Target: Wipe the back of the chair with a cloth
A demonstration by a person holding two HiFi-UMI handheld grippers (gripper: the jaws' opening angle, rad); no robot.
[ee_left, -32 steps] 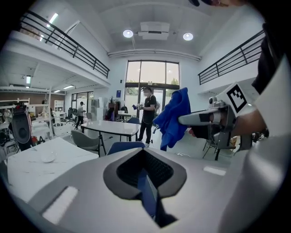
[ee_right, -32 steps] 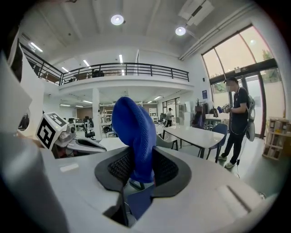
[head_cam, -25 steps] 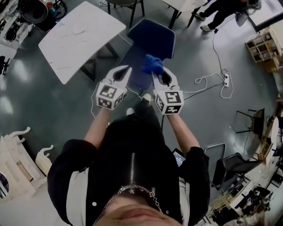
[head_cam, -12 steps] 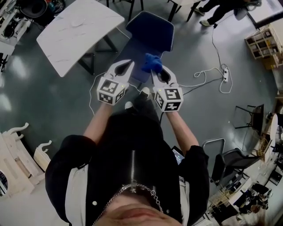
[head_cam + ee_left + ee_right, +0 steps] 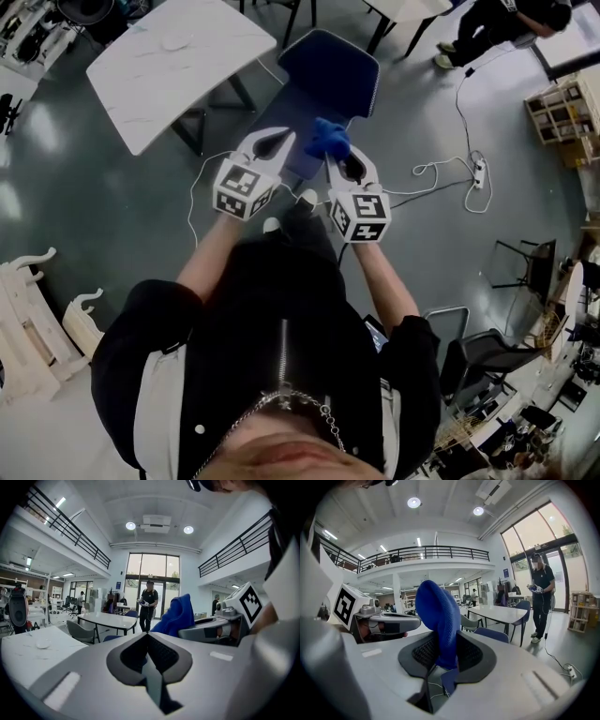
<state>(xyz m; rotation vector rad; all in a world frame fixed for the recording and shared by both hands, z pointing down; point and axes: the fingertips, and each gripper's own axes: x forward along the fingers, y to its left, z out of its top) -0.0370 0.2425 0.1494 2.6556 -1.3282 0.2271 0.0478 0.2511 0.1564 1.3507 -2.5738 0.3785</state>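
Note:
The blue chair (image 5: pixel 330 67) stands on the floor just ahead of me, its back towards me. My right gripper (image 5: pixel 335 153) is shut on a bunched blue cloth (image 5: pixel 327 138), held in the air in front of the chair's back; I cannot tell whether cloth and chair touch. In the right gripper view the cloth (image 5: pixel 438 613) sticks up out of the right gripper (image 5: pixel 440 654). My left gripper (image 5: pixel 284 134) hovers beside it on the left, shut and holding nothing. In the left gripper view the left gripper (image 5: pixel 149 641) shows its pads pressed together, with the cloth (image 5: pixel 176 616) to the right.
A white marble table (image 5: pixel 173 70) stands left of the chair. A power strip (image 5: pixel 479 170) with a looping cable lies on the floor to the right. A person (image 5: pixel 502 21) stands at the back right. Shelves (image 5: pixel 562 103) and a black chair (image 5: pixel 487 361) line the right side.
Both grippers keep their pose side by side, and the cloth stays in the right one. Only the head view has shifted a little.

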